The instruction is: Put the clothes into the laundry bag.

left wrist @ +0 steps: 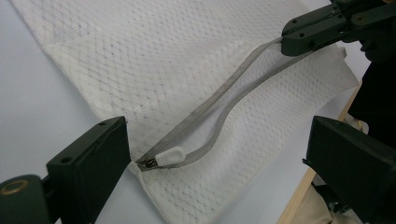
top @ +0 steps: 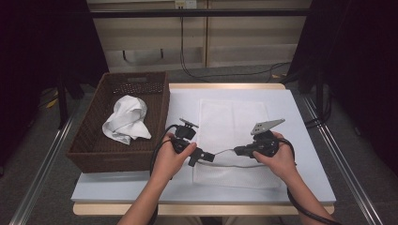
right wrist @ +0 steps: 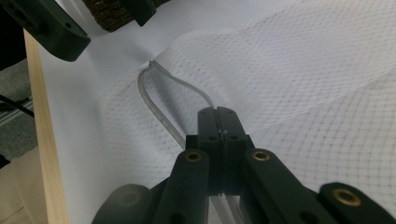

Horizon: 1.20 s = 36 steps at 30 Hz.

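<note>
white mesh laundry bag [top: 232,140] flat, long axis near-far | grey zipper [left wrist: 219,109] runs left-right, half open | left gripper [left wrist: 219,168] jaws apart around white pull [left wrist: 170,155] | right gripper [right wrist: 217,122] clamped on zipper

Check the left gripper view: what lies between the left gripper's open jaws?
The zipper pull of the white mesh bag lies between them, untouched, at the near end of the opened zipper. The right gripper pinches the far end.

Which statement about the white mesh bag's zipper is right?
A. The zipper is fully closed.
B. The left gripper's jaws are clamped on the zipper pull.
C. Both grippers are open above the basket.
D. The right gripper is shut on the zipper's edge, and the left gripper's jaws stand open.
D: the right gripper pinches the zipper, while the left gripper stands open around the pull.
</note>
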Each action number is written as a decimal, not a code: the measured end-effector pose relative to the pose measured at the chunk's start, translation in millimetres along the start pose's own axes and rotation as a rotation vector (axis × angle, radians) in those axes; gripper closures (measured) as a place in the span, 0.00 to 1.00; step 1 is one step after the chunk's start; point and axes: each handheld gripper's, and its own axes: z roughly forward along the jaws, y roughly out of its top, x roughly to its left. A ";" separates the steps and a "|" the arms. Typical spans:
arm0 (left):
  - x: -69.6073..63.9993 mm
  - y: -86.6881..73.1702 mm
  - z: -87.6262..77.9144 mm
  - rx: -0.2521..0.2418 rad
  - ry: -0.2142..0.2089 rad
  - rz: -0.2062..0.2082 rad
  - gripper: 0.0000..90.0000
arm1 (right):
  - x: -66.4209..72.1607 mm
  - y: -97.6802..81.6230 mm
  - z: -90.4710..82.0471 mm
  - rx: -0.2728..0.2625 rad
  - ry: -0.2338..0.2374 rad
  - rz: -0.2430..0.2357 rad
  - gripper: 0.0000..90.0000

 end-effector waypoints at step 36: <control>17.8 46.7 -56.9 -0.013 -0.034 0.001 0.08 | -0.2 -1.9 -2.0 0.001 0.001 0.002 1.00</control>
